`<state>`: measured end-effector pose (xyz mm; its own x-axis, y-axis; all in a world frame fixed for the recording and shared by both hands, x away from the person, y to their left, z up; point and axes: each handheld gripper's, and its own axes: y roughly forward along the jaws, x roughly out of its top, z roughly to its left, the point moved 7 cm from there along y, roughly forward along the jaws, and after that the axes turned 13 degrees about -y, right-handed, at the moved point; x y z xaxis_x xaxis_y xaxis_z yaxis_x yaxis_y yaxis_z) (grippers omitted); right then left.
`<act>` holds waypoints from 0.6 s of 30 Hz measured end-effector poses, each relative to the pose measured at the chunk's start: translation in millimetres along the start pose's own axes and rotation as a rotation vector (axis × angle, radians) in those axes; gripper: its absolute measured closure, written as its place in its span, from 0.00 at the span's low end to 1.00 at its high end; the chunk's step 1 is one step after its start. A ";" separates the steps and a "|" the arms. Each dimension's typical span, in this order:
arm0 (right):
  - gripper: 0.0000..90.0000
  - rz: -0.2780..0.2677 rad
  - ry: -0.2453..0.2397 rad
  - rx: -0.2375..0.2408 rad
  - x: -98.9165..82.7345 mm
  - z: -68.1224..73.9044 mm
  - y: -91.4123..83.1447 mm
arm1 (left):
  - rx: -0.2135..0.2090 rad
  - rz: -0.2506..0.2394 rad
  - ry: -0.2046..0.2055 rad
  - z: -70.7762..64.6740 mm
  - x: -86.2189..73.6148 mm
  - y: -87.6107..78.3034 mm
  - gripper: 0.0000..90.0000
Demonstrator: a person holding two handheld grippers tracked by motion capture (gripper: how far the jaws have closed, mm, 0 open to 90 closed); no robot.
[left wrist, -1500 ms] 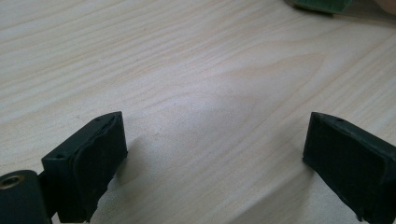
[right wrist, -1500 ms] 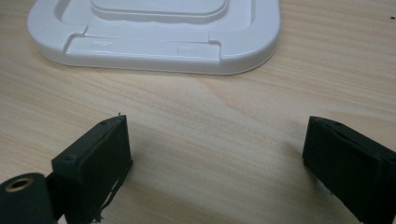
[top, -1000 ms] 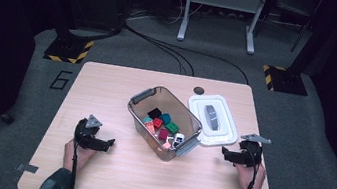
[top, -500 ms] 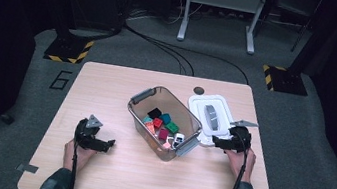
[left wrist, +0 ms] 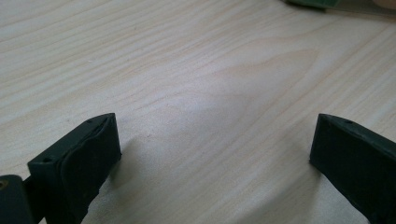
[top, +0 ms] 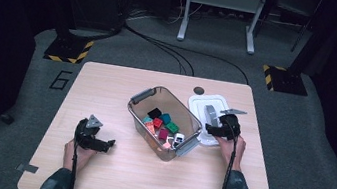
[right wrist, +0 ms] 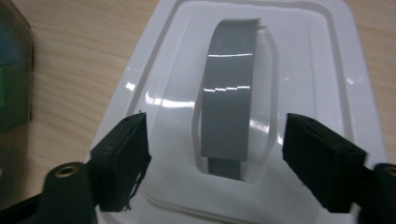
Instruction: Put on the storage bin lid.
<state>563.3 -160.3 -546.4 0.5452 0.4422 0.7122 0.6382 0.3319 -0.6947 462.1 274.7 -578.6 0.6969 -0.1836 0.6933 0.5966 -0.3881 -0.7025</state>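
Observation:
A white lid with a grey handle lies flat on the wooden table, right of a clear bin that holds several coloured blocks. My right gripper hovers over the lid's near end. In the right gripper view its jaws stand on either side of the grey handle with a gap at each side. They have just been closing, and the pads do not touch the handle. My left gripper rests open over bare wood, at the table's front left.
The bin sits aslant at the table's middle with grey grips at both ends. A small dark round hole marks the table behind the lid. Cables and striped floor markers lie beyond the far edge.
My right gripper has moved left from the table's right side onto the white lid, and its jaws now straddle the grey handle. The left gripper has stayed put.

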 end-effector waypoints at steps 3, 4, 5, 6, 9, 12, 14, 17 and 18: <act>0.44 0.001 -0.016 -0.022 6.0 -2.8 4.5 | -0.001 -0.007 0.002 -0.1 0.6 0.4 0.02; 0.46 -0.009 -0.022 -0.045 8.6 -3.0 6.0 | -0.001 -0.007 0.002 -0.1 0.6 0.5 0.02; 0.49 -0.007 -0.030 -0.051 9.6 -2.7 7.0 | -0.002 -0.007 0.003 -0.2 0.6 0.5 0.02; 0.49 0.003 -0.026 -0.038 9.9 -2.9 9.4 | -0.002 -0.006 0.004 -0.2 0.7 0.5 0.02; 0.60 0.009 -0.006 -0.037 12.4 -5.0 13.4 | -0.002 -0.006 0.005 -0.2 0.6 0.4 0.02; 0.70 0.012 -0.010 -0.052 14.0 -7.2 15.2 | -0.003 -0.002 0.007 -0.2 0.3 0.2 0.02; 0.74 0.020 -0.009 -0.049 12.7 -7.2 15.8 | -0.003 -0.003 0.009 -0.3 0.5 0.3 0.02; 0.75 0.017 -0.009 -0.046 12.0 -8.6 15.0 | -0.004 -0.003 0.010 -0.3 0.5 0.3 0.02; 0.75 0.019 -0.007 -0.053 11.7 -9.4 14.6 | -0.004 -0.003 0.010 -0.3 0.5 0.3 0.02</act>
<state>584.1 -158.1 -547.2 0.5534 0.4540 0.6983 0.6560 0.2790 -0.7013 462.5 274.2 -578.5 0.6913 -0.1914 0.6967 0.5967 -0.3926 -0.6999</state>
